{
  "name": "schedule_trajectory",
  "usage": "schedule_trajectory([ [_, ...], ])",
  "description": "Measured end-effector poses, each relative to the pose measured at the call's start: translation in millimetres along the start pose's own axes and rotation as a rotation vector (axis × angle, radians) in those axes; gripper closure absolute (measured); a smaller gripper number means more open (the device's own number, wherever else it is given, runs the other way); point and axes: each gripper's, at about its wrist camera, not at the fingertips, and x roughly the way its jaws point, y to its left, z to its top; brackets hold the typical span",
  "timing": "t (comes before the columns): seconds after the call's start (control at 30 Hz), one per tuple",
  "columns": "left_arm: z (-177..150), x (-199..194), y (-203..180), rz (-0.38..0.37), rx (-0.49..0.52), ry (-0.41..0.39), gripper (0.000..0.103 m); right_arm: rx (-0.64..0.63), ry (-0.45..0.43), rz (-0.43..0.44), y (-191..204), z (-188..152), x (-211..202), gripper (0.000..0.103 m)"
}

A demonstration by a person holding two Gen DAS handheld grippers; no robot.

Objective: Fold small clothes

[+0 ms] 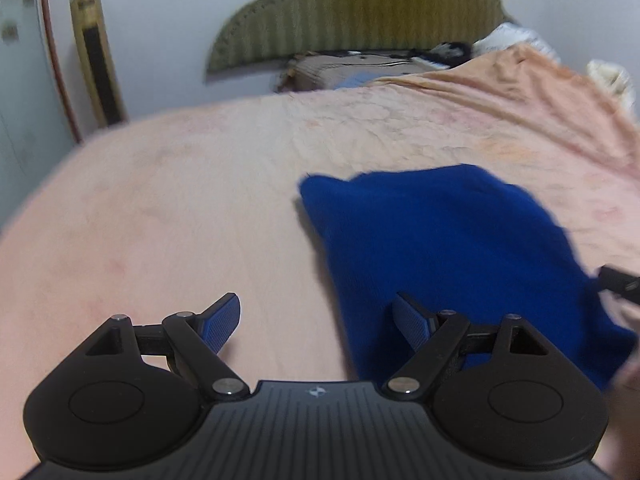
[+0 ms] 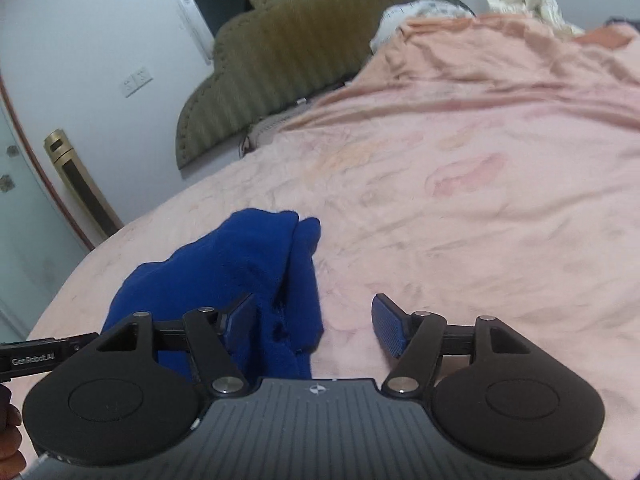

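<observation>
Left gripper (image 1: pixel 316 324) I've got spread wide, holding nothing, hovering over the pink bedspread (image 1: pixel 160 200). Blue garment (image 1: pixel 440 248) lies folded on the bedspread, ahead and right of it, under its right finger. Right gripper (image 2: pixel 316 328) is also wide open and empty; the garment (image 2: pixel 240 272) sits ahead-left, beneath its left finger (image 2: pixel 240 316).
</observation>
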Motion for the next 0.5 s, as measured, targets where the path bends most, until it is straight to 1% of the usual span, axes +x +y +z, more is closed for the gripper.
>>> schedule_trajectory([
  [0.03,-5.2,-2.3,5.7,-0.047,-0.023,0.015,0.019,-0.003,0.014,0.023,-1.9,-1.1,-3.1,0.032],
  [0.07,-9.9,-3.9,10.7,-0.096,-0.046,0.032,0.019,0.011,0.048,0.066,-5.8,-1.6,-2.8,0.032],
  [0.13,-19.6,-4.4,18.6,-0.201,-0.083,0.06,0.019,0.07,0.144,0.173,-13.9,-7.0,-0.8,0.032],
  [0.17,-24.5,-3.8,21.8,-0.245,-0.105,0.071,0.019,0.095,0.177,0.218,-17.6,-9.8,1.3,0.031],
  [0.27,-36.0,4.6,27.5,-0.331,-0.174,0.105,0.019,0.09,0.233,0.309,-21.1,-12.8,3.2,0.031],
  [0.3,-38.5,10.3,29.1,-0.367,-0.207,0.121,0.02,0.092,0.247,0.332,-21.7,-12.0,5.1,0.033],
  [0.33,-40.3,13.7,29.9,-0.39,-0.229,0.117,0.02,0.1,0.26,0.358,-22.4,-10.7,6.7,0.034],
  [0.37,-41.0,14.1,28.3,-0.395,-0.231,0.095,0.02,0.109,0.271,0.386,-22.7,-9.8,8.0,0.034],
  [0.43,-39.2,19.9,23.9,-0.432,-0.225,0.092,0.021,0.132,0.289,0.428,-22.7,-9.2,13.6,0.038],
  [0.47,-38.7,21.8,22.3,-0.449,-0.229,0.089,0.024,0.143,0.293,0.441,-20.4,-7.9,18.8,0.04],
  [0.5,-37.8,25.1,20.3,-0.466,-0.233,0.093,0.036,0.15,0.297,0.448,-19.0,-7.4,20.8,0.045],
])
